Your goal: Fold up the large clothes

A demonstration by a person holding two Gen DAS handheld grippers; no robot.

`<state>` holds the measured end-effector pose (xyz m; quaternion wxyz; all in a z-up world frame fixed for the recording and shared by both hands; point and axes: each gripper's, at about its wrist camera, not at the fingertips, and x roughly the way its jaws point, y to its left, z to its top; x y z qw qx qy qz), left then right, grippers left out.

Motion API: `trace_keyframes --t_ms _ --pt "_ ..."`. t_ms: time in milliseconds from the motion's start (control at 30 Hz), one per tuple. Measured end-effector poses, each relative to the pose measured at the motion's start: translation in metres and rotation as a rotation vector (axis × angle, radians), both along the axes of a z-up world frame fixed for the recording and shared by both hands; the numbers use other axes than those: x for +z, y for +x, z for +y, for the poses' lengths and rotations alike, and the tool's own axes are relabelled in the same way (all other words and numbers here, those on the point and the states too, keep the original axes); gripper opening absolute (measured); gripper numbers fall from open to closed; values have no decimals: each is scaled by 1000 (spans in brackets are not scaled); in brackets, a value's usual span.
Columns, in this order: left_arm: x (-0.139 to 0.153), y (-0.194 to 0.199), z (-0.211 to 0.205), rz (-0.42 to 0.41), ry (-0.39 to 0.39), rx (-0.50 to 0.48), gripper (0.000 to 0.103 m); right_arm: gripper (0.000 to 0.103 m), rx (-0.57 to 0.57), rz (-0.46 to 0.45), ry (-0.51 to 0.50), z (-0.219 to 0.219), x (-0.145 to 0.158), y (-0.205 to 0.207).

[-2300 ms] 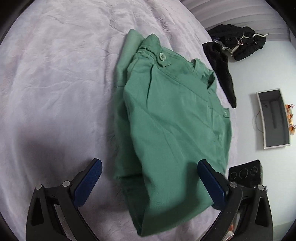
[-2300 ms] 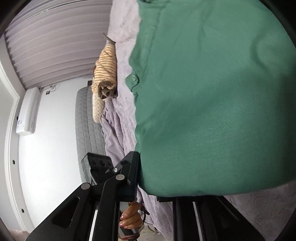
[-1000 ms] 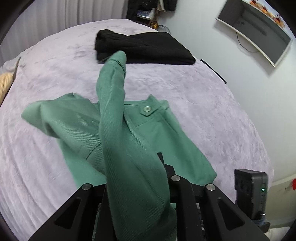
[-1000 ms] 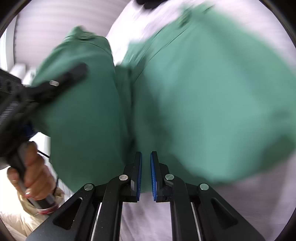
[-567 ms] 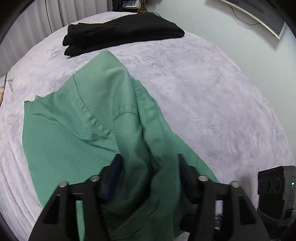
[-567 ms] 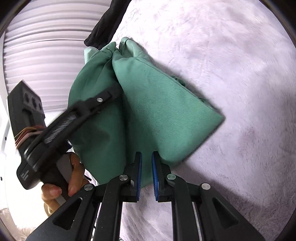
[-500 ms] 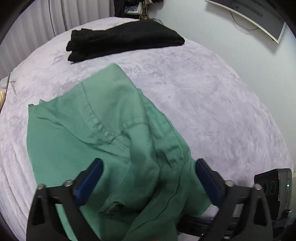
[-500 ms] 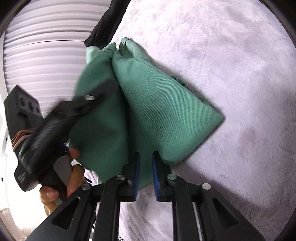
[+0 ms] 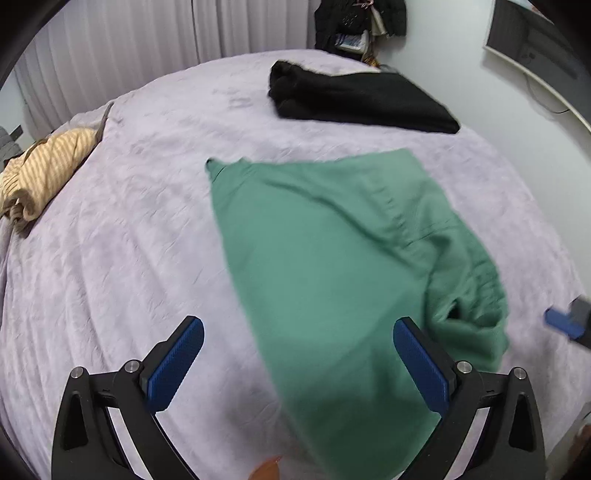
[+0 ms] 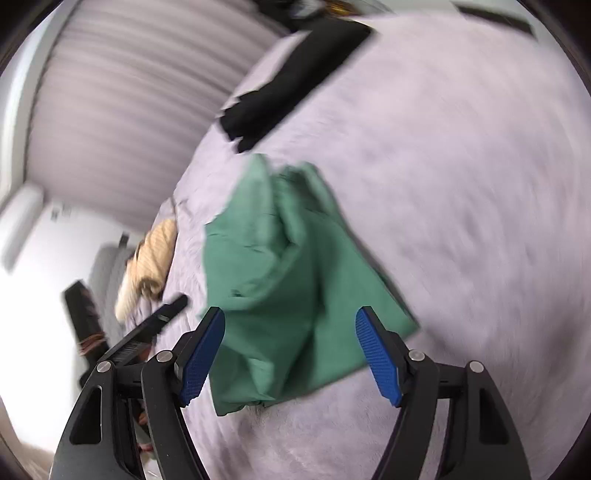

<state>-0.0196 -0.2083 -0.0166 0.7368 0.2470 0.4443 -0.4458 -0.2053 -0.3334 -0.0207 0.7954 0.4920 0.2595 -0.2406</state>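
Note:
A green garment (image 9: 332,266) lies folded over on the lilac bedspread (image 9: 140,236); one side is bunched into creases at the right. My left gripper (image 9: 299,360) hangs above its near end with jaws wide apart and no cloth between the blue pads. In the right wrist view the same green garment (image 10: 291,280) sits rumpled on the bed just beyond my right gripper (image 10: 291,354), whose jaws are opening and press on nothing. The left gripper's finger (image 10: 159,321) shows at the left there, and the right gripper's blue pad (image 9: 561,323) at the right edge of the left wrist view.
A folded black garment (image 9: 354,99) lies at the far side of the bed. A striped tan garment (image 9: 44,170) is heaped at the left edge. Curtains (image 9: 147,48) hang behind, dark clothes (image 9: 354,22) hang in the corner, and a wall shelf (image 9: 535,48) is at right.
Both grippers let go of the green garment, which dropped flat onto the bed. The left jaws spread wide first, the right jaws after, and both drew back from the cloth.

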Motion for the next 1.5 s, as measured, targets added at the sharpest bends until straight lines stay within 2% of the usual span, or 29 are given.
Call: trace_keyframes --t_ms 133,233,267,300,333,367,433,467,567,633,700,800,900,933,967,1033,1100,1233,1300,1367,1400,1433,1500 --pt "-27 11 31 66 71 63 103 77 251 118 -144 3 30 73" --pt "-34 11 46 109 67 96 103 77 414 229 -190 3 20 133" --pt "-35 11 49 123 62 106 103 75 460 286 -197 13 13 131" --pt "-35 11 52 133 57 113 103 66 484 350 -212 26 8 130" --pt "-35 11 54 139 51 116 103 12 514 414 -236 31 2 136" --pt "-34 10 56 141 42 115 103 7 531 455 -257 35 -3 134" --pt "-31 11 59 144 23 113 103 7 483 488 -308 39 -1 106" --pt "-32 11 61 148 20 113 103 7 438 504 -294 35 -2 86" --pt "-45 11 64 181 32 111 103 7 266 500 -100 5 -40 24" --pt "-55 6 69 183 26 110 103 7 190 412 50 -5 -72 -7" --pt "-61 4 70 176 34 116 103 7 162 387 81 -3 -85 -15" --pt "-59 4 73 189 36 121 103 8 129 363 63 2 -76 -20" --pt "-53 1 75 175 40 112 103 16 66 303 38 1 -44 -37" --pt "-51 0 76 175 39 110 103 24 63 281 9 -2 -32 -35" --pt "-51 -1 76 178 38 110 103 50 71 250 -16 -6 -18 -32" --pt "-50 -3 77 186 39 118 103 80 103 207 -43 -20 -3 -13" --pt "-48 -4 78 196 41 131 103 79 154 173 -53 -35 1 14" --pt "-45 -4 78 204 37 140 103 61 219 169 8 -57 -24 74" --pt "-43 -4 79 214 28 139 103 60 233 214 57 -64 -41 91" --pt "-40 -6 78 230 14 133 103 39 235 242 96 -71 -56 100" --pt "-39 -8 76 234 8 128 103 7 231 238 116 -74 -59 101" --pt "-39 -10 74 239 3 118 103 3 231 202 122 -74 -56 99" --pt "-44 -15 70 246 9 92 103 3 245 159 32 -72 -36 96"
